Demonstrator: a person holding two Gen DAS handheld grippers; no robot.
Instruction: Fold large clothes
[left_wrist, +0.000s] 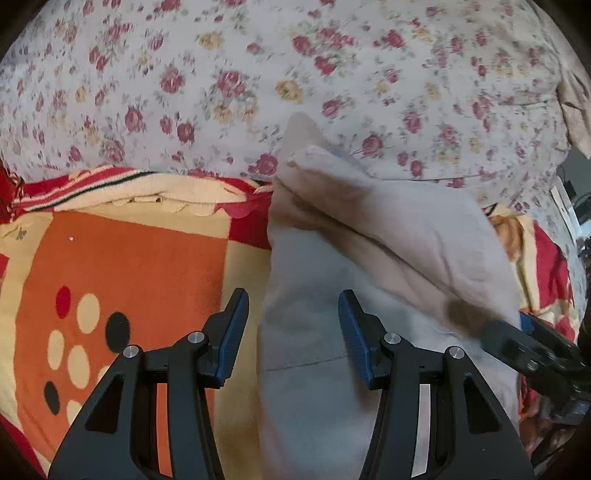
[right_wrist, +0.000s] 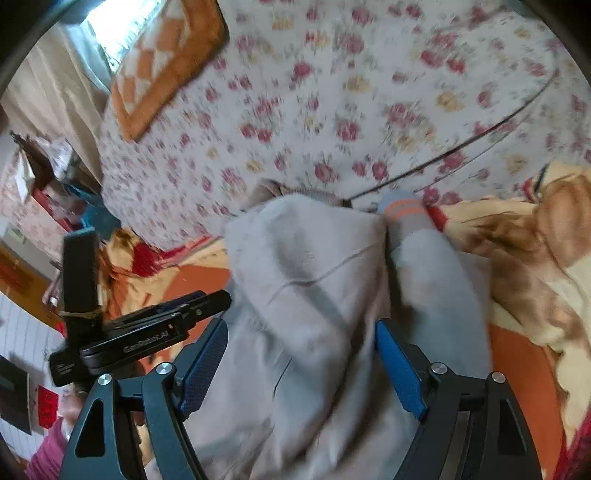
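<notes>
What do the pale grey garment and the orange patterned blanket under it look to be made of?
Pale grey garment: probably a soft knit such as cotton jersey or fleece; matte, with limp rounded folds and a stitched seam. Orange patterned blanket: apparently thick plush or woven pile; fuzzy matte surface, scalloped cream edge. Blur leaves both fibres uncertain.

Folded garment: lies on the blanket, bulk toward the near edge, one end reaching back to the bedsheet.
Blanket: spread under the garment, showing on both sides of it.
Bedsheet: behind the blanket, covering the far part of the bed.
Cushion: on the bedsheet, far left in the right wrist view.
Left hand-held gripper: above the garment's left edge.
Right hand-held gripper: above the garment, right of the left one.
</notes>
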